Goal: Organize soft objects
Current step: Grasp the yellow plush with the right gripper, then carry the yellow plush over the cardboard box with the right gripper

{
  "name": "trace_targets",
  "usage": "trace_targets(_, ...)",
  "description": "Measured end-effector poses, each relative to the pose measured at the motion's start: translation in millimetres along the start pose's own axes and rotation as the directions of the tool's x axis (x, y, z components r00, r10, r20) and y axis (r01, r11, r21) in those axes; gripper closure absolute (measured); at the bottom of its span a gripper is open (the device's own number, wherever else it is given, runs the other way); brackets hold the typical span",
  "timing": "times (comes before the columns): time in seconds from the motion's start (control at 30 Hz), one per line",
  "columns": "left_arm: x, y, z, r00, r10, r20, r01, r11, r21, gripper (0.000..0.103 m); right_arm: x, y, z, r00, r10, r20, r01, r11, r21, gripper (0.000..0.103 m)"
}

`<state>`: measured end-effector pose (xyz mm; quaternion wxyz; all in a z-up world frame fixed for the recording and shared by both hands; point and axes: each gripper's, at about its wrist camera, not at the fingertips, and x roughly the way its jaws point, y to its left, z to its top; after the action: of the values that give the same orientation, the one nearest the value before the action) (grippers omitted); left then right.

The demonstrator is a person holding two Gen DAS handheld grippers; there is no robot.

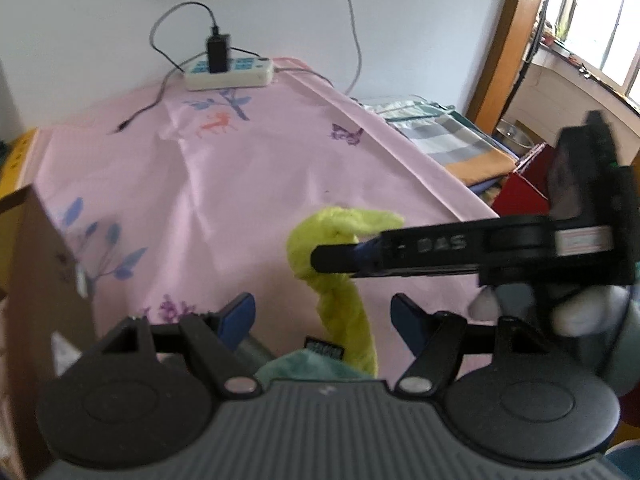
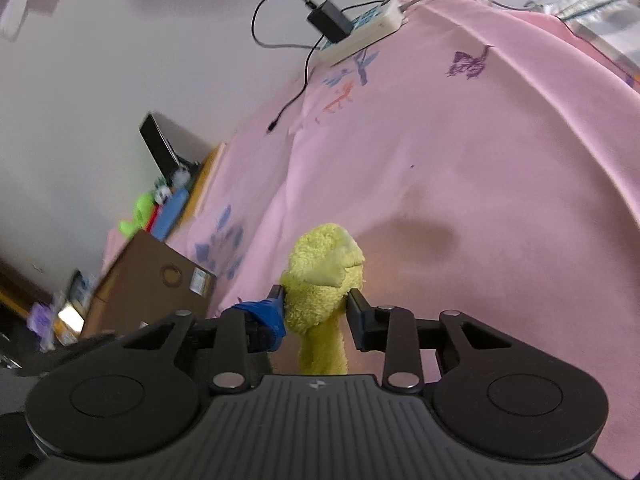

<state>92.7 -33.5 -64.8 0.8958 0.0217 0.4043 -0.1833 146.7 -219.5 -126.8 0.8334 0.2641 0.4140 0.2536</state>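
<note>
Pinching the yellow-green towel (image 2: 322, 276), the right gripper (image 2: 316, 304) hides what the left view shows: the left gripper (image 1: 322, 316) spread, a teal cloth (image 1: 304, 366) beneath.

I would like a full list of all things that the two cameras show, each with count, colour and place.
yellow-green towel: one, bunched, lifted above the sheet, pinched near its top
teal cloth: one, just before the left gripper
pink sheet: one, printed with leaves and butterflies, covers the surface
power strip: one, white, far edge of the sheet
black charger: one, plugged into the strip
cardboard box: one, brown, left of the sheet
folded fabrics: a stack, checked, right of the sheet
left gripper: black, open
right gripper: black, shut on the towel
</note>
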Motion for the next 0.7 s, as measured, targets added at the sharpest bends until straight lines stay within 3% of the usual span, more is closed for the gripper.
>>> trace_targets(0.27,2.6,-5.9,9.7,0.999,-0.028,0.03,0.027,0.999,0.03,0.031,-29.9,11.8,4.5,0.995,0.069,0.069,-0.069,0.998,-0.012,0.088)
trace_targets(0.47,-29.7,6.1,15.0,0.991,-0.043,0.128,0.045,0.999,-0.013,0.032,-40.6,48.4,4.6,0.986,0.141,0.089,-0.131,0.985,-0.111,0.088)
trace_targets(0.7,-85.3,35.6,2.3,0.973,0.0,0.231,0.015,0.998,-0.065,0.033,-36.8,97.5,-0.3,0.974,0.206,0.09,-0.183,0.959,-0.215,0.087)
